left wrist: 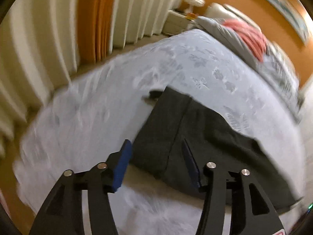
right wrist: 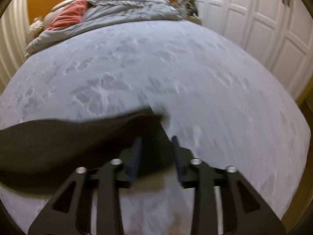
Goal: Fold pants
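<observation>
Two grippers hang over the near edge of the bed, and neither has a grip on anything. The left gripper has its blue-padded fingers spread wide, one pad over bare bedcover and the other over dark cloth. The right gripper has its fingers apart too, though less so, with the tip of the fabric showing between them; whether the pads touch the cloth I cannot tell, since both views are smeared by motion.

The pants lie along the near edge of the bed, dark grey, already doubled lengthwise by the look of the seam line running down them. One end lies under the left gripper and the other tapers to a point by the right gripper. A small dark scrap of cloth pokes out at the far corner of the folded part.

Risks, as I judge them: pinching only the top layer would let the lower one drag and undo the fold. Closing on the bedcover along with the cloth would pull the sheet up. Because the pants sit so close to the edge, a careless tug could slide them off the bed. Uneven lifting between the two ends would skew the fold.
</observation>
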The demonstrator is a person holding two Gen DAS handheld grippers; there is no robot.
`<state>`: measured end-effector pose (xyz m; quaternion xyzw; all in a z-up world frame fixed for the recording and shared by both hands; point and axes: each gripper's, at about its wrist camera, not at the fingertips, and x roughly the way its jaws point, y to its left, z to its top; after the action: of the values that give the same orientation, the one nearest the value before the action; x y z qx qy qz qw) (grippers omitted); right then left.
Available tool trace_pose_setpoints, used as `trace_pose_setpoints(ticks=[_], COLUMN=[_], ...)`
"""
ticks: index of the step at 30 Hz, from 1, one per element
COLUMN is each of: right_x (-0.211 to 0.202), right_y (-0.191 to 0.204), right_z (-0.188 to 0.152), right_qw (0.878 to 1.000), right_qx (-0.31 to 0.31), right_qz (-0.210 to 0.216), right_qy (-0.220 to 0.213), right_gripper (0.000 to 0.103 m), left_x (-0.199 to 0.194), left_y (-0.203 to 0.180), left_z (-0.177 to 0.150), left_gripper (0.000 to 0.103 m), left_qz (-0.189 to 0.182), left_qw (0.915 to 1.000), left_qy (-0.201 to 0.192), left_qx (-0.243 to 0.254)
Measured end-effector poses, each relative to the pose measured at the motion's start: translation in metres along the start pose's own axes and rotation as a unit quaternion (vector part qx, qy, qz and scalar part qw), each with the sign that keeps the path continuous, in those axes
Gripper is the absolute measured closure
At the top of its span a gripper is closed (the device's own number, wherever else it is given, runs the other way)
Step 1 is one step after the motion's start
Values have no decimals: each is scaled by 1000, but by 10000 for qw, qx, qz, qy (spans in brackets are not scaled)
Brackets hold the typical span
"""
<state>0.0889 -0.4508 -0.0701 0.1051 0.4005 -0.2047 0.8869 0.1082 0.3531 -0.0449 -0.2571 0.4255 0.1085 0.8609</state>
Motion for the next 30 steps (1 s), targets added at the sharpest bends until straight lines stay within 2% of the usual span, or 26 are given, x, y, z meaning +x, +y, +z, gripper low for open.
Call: trace_pose_setpoints(ticks=[1, 2, 3, 5, 9, 11, 13, 14, 15, 16, 17, 18, 20, 23, 25, 26, 28, 29, 30], right_x=[-11, -22, -36, -52, -51, -36, -22, -13, -10, -5, -1, 3, 9, 38, 53, 52, 23, -5, -21], right_y=[-1, -3, -2, 4, 13, 14, 16, 18, 18, 16, 15, 12, 8, 3, 7, 10, 10, 9, 9], right_z=[-3, -6, -9, -9, -10, -13, -18, -18, -20, -19, -18, -13, -8, 3, 9, 15, 28, 37, 40], right_qw=[9998, 9993, 9984, 9961, 9909, 9873, 9885, 9899, 9903, 9903, 9899, 9886, 9864, 9795, 9775, 9779, 9741, 9690, 9676], right_qx=[105, 192, 292, 516, 1131, 1397, 1373, 1308, 1277, 1262, 1282, 1353, 1479, 1807, 1813, 1781, 1801, 1774, 1692], right_qz=[81, 164, 301, 605, 729, 754, 607, 469, 449, 479, 522, 603, 670, 805, 964, 1006, 1360, 1631, 1701], right_qy=[-121, -260, -379, -380, -51, 103, 193, 270, 306, 327, 317, 262, 235, 379, 487, 434, -137, -550, -785], right_gripper=[42, 29, 25, 25, 25, 25, 25, 25, 28, 31, 36, 36, 35, 35, 75, 101, 101, 101, 101], left_x=[-7, -12, -17, -18, -2, 15, 29, 34, 37, 39, 41, 43, 49, 57, 58, 58, 56, 56, 56], left_y=[11, 16, 17, 11, -12, -27, -39, -43, -46, -50, -51, -49, -43, -39, -39, -39, -38, -36, -34], left_z=[-5, -8, -11, -14, -24, -29, -31, -29, -26, -23, -21, -20, -19, -20, -21, -20, -20, -19, -18], left_gripper=[42, 40, 36, 33, 33, 33, 36, 44, 62, 70, 84, 91, 97, 98, 99, 101, 101, 101, 101], left_qz=[-334, -483, -556, -656, -821, -633, -446, -280, -100, 111, 215, 242, 169, 283, 422, 507, 642, 676, 681], left_qw=[9985, 9963, 9942, 9922, 9894, 9918, 9953, 9974, 9989, 9996, 9996, 9995, 9991, 9980, 9980, 9978, 9975, 9973, 9972], left_qy=[1, -39, -78, -54, 127, 249, 272, 248, 196, 150, 140, 166, 309, 437, 395, 357, 274, 256, 260], left_qx=[-432, -705, -912, -1054, -1189, -1086, -811, -619, -424, -206, -88, -77, -246, -353, -266, -223, -133, -143, -168])
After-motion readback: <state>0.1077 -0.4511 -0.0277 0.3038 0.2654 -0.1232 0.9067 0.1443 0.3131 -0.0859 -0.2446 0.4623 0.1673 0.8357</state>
